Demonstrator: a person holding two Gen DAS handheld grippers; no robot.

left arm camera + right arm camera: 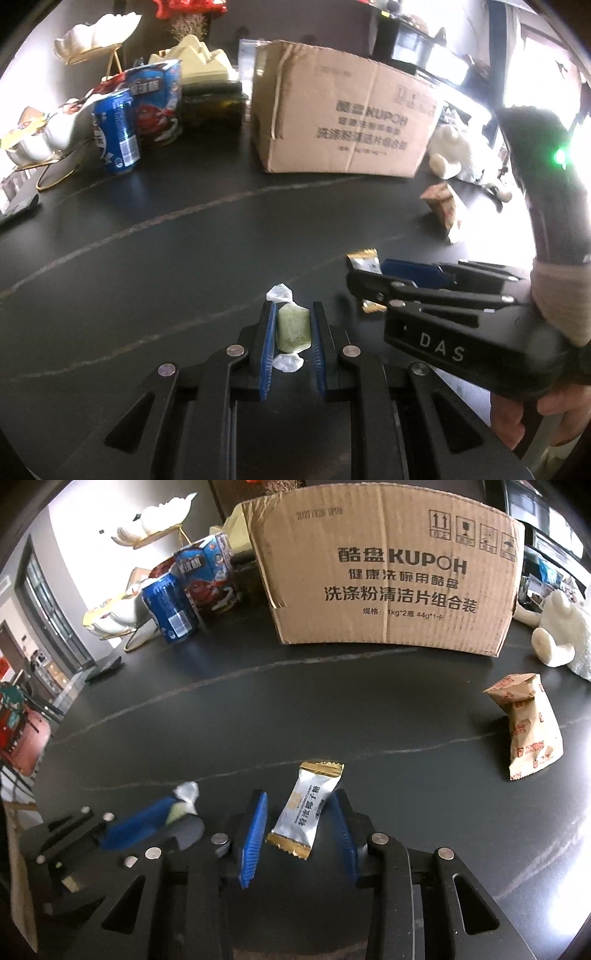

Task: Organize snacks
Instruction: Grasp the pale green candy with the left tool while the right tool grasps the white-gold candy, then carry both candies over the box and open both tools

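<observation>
A green candy in a clear twisted wrapper [292, 325] lies on the dark table [166, 258], and my left gripper [293, 306] is shut on it, both blue pads against its sides. In the right wrist view the same gripper [181, 816] shows at lower left with the candy's white wrapper end [186, 790] sticking out. A white packet with gold ends [304, 810] lies tilted between the pads of my right gripper [299, 794], which is open; a slim gap shows at the left pad. The right gripper [369, 277] sits just right of the left one.
A large cardboard box [388, 572] stands at the back. Left of it are a blue can [168, 607], a blue snack box [208, 579] and white shell dishes on gold stands [55, 129]. A tan snack bag [528, 727] and a white plush toy [561, 627] sit right.
</observation>
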